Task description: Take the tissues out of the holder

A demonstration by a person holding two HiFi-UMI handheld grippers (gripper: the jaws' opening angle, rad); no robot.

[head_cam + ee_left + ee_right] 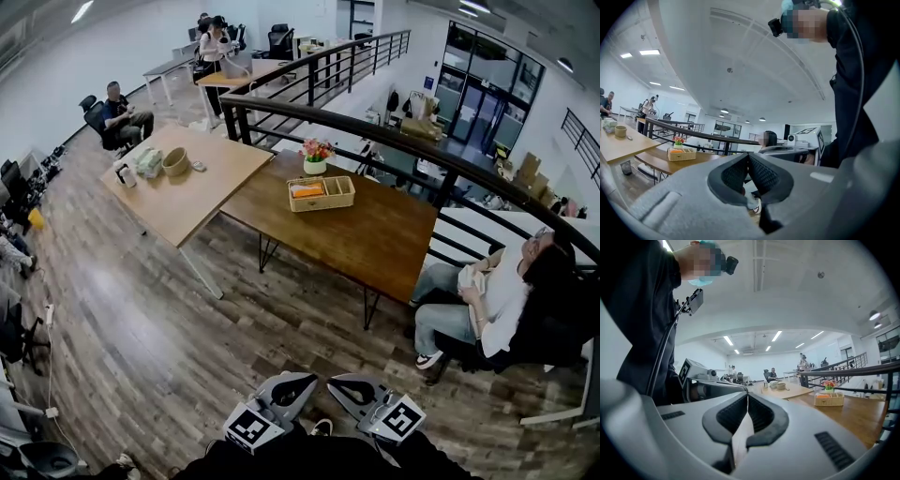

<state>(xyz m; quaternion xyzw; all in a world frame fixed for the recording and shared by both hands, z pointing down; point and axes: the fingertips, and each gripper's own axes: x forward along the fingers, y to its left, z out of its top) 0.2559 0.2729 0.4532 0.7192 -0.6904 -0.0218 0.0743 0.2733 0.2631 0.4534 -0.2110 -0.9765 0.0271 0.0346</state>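
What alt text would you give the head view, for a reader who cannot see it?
The left gripper and right gripper, both closed and empty, point from the bottom edge across a wood floor toward a dark table carrying a wicker basket and a flower pot. A lighter table stands beside it; a person sits at the right.

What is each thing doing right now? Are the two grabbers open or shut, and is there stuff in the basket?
Left gripper: fingers shut, nothing between them.
Right gripper: fingers shut, nothing between them.
Wicker basket: upright on the dark table, things inside, untouched.
Flower pot: upright, just behind the basket.
Bowl: upright on the light table.
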